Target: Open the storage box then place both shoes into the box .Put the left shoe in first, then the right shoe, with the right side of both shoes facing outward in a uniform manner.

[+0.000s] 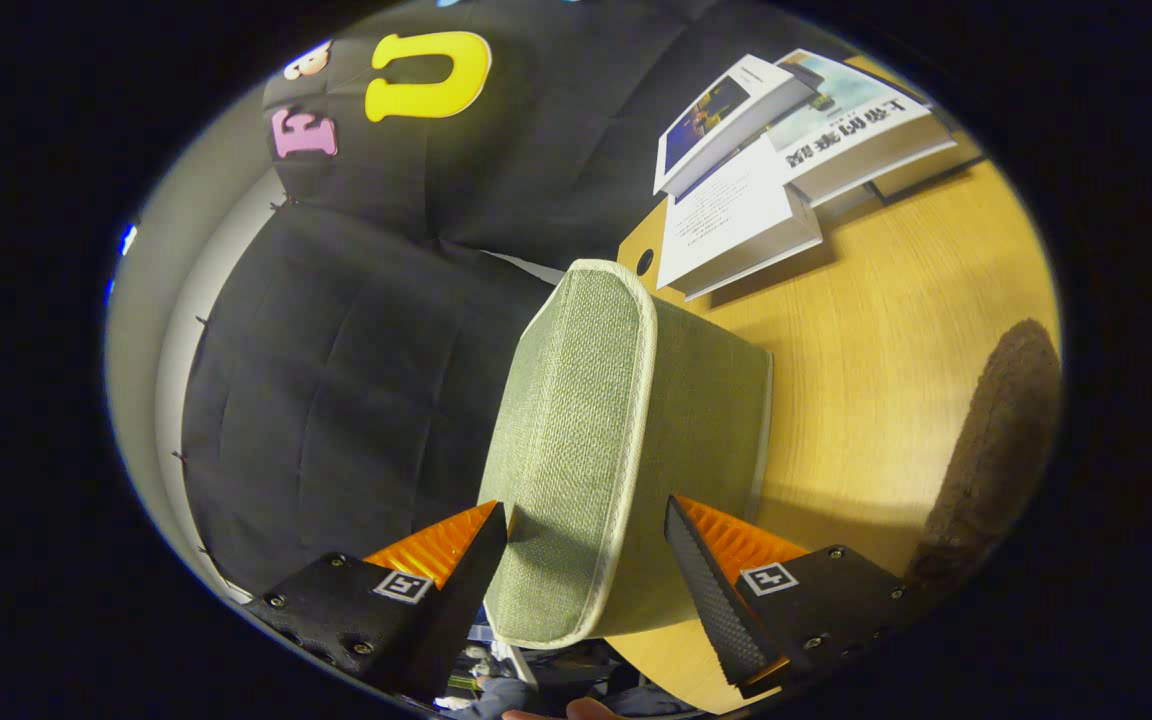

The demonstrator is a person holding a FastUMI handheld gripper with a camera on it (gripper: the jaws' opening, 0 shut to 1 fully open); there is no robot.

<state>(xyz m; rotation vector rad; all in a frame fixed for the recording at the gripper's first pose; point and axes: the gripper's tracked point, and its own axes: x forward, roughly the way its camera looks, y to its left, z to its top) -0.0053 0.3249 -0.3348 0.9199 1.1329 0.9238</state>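
A green fabric storage box (pixel 706 420) stands on the wooden table (pixel 896 330), seen turned sideways, with its lid (pixel 576 430) down on it. My gripper (pixel 586 510) is open and straddles the near end of the lid. One finger lies against the lid's top face, and the other stands beside the box wall just past the lid's pale piped rim, with a small gap. Beyond that finger, off to the side of the box, a brown fuzzy shoe (pixel 996 450) lies on the table, partly cut off.
Several books (pixel 776 160) are stacked on the table beyond the box. The black cloth wall (pixel 336 380) hangs close behind the box's lid side. Part of a hand (pixel 576 710) shows under the fingers.
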